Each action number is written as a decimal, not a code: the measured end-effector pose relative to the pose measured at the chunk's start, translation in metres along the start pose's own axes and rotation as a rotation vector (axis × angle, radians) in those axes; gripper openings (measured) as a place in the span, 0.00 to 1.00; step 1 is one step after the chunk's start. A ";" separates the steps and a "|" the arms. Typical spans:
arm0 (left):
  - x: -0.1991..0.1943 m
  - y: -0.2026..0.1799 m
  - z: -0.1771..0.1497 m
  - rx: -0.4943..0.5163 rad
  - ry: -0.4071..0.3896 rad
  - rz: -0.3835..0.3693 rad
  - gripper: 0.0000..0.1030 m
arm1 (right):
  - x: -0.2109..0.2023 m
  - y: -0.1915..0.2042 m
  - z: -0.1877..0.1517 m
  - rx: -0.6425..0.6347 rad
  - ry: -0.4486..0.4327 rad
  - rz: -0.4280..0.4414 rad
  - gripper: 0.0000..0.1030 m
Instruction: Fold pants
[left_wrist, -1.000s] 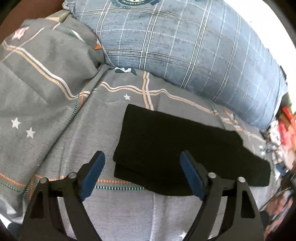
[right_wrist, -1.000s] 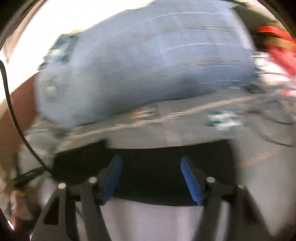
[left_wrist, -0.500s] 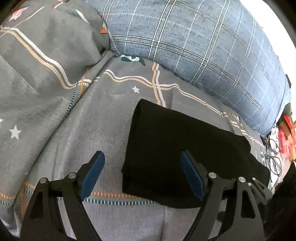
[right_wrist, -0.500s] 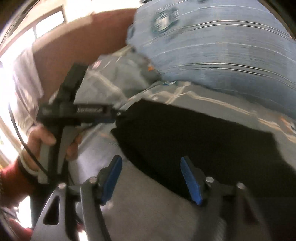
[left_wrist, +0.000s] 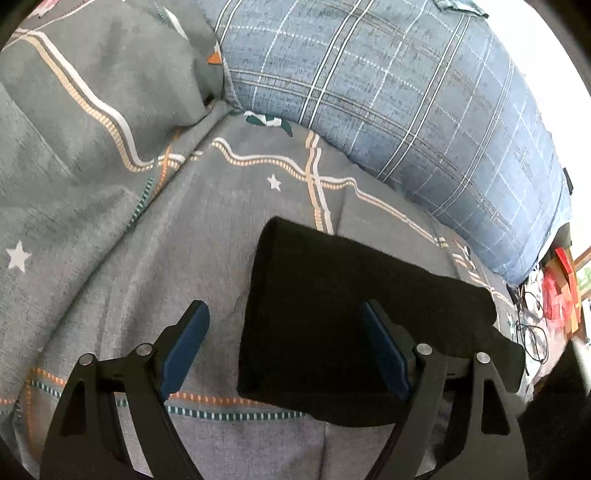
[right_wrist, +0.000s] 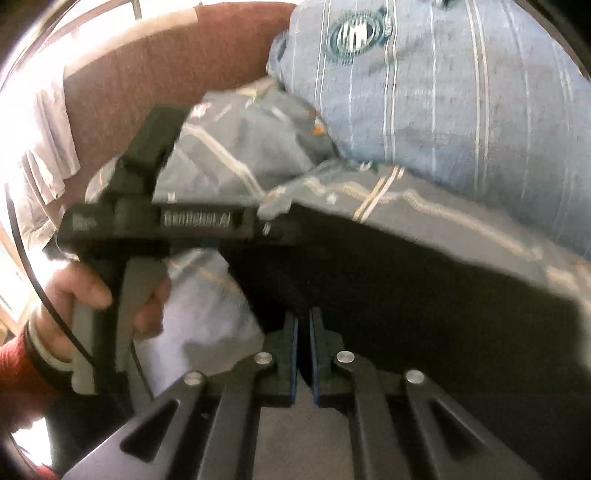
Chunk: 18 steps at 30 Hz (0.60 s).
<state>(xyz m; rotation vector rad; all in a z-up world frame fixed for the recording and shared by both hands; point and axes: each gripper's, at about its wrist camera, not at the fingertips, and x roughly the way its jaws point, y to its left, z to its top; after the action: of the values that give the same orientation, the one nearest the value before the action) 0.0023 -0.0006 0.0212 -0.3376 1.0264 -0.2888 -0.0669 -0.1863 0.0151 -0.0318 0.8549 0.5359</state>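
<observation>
Black pants (left_wrist: 351, 273), folded into a long strip, lie on the grey patterned bedspread (left_wrist: 221, 229). My left gripper (left_wrist: 284, 314) is open over their left end, with one blue pad above the cloth and the other above bare bedspread. In the right wrist view my right gripper (right_wrist: 303, 325) is shut at the near edge of the pants (right_wrist: 406, 295), and dark cloth shows between its pads. That view also shows a hand (right_wrist: 92, 291) holding the left gripper's black body (right_wrist: 159, 225), whose tip reaches the pants' far left end.
A big blue plaid pillow (left_wrist: 406, 110) lies behind the pants. A bunched grey duvet (left_wrist: 74, 110) rises at the left. Red clutter and cables (left_wrist: 554, 295) sit past the bed's right end. A brown headboard (right_wrist: 147, 74) stands behind.
My right gripper swept left along the pants to their near left edge and its jaws closed. My left gripper sank a little toward the pants' left end and stayed open.
</observation>
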 end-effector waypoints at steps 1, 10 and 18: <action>0.003 -0.002 -0.001 0.005 0.007 0.004 0.82 | 0.008 0.000 -0.004 0.008 0.018 -0.003 0.08; 0.012 -0.033 -0.011 0.163 -0.009 0.084 0.55 | -0.065 -0.038 -0.028 0.148 -0.100 -0.053 0.42; -0.026 -0.059 -0.004 0.194 -0.085 0.009 0.15 | -0.105 -0.123 -0.077 0.441 -0.139 -0.216 0.44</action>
<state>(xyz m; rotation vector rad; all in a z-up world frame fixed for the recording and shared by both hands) -0.0179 -0.0453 0.0636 -0.1681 0.9083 -0.3599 -0.1206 -0.3576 0.0178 0.3097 0.8060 0.1376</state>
